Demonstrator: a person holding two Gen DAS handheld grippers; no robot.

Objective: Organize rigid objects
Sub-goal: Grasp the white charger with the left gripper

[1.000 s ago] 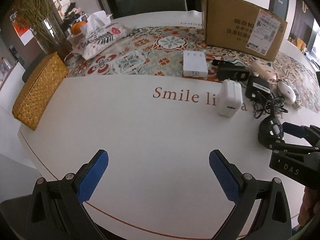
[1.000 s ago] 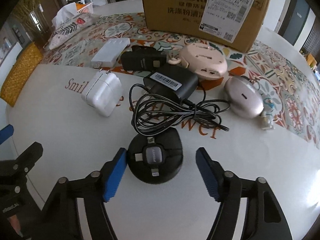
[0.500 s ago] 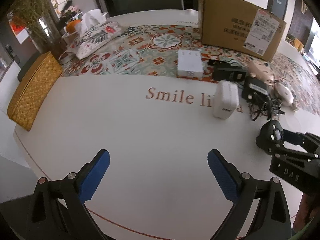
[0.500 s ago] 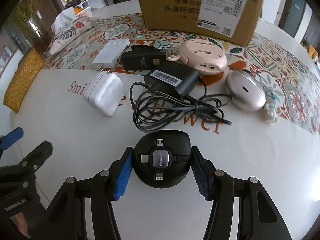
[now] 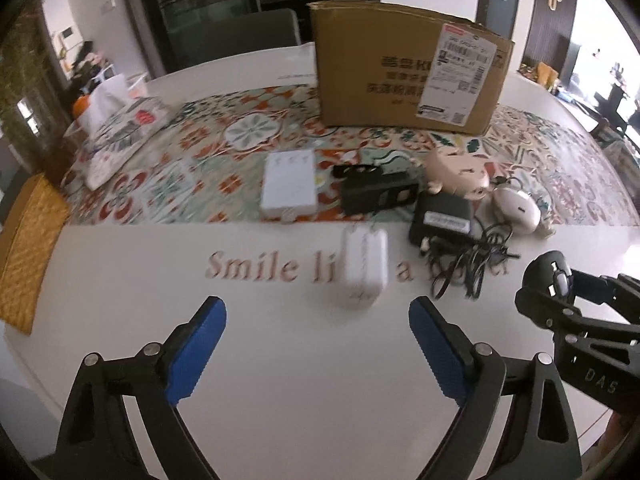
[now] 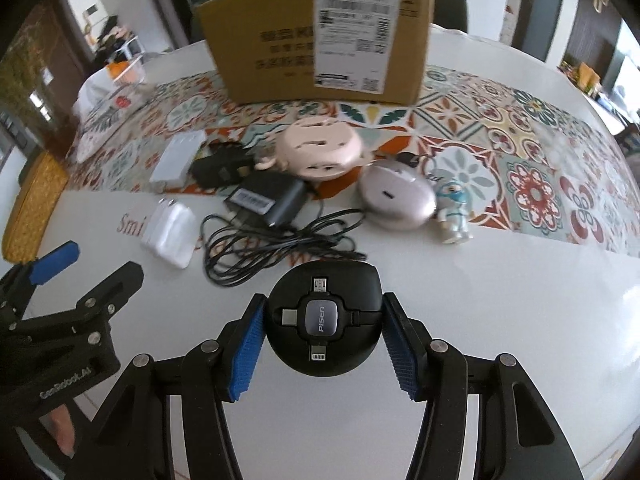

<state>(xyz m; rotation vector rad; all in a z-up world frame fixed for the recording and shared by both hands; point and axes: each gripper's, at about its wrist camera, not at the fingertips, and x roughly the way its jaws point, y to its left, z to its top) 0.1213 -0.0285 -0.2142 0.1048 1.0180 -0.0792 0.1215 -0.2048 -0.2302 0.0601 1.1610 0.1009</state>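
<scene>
Round cable hub [image 6: 323, 319] sits clamped in right gripper [image 6: 322, 344]; left gripper [image 5: 316, 344] gapes empty.

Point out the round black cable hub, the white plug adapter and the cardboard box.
round black cable hub [image 6: 324, 322], right wrist view, grey centre cap.
white plug adapter [image 5: 365, 268], left wrist view, front face.
cardboard box [image 6: 276, 40], right wrist view, printed side.
</scene>
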